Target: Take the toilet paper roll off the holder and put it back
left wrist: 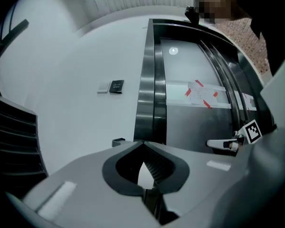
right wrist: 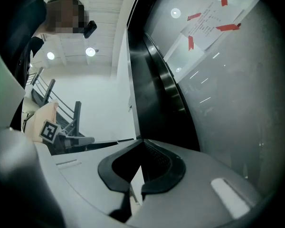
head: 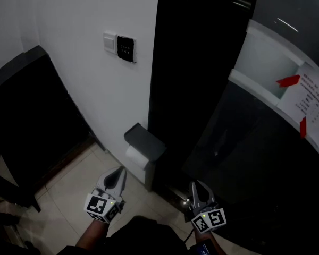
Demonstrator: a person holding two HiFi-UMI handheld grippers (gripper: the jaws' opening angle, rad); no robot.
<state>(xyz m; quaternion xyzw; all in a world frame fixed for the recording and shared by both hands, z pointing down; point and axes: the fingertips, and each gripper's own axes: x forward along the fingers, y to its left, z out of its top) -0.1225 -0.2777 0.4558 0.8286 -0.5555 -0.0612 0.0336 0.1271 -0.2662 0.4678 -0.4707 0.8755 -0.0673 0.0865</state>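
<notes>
Roll (head: 135,157) sits on its holder (head: 144,141), low on the wall (head: 90,100) and not yet taken off. Left tongs (head: 117,175) and right tongs (head: 196,189) are both closed and empty. They are held level either side below it, likely placed for a reach.

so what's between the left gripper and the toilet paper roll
Nothing: the head view shows only floor tile in the short gap between the left gripper and the toilet paper roll.
</notes>
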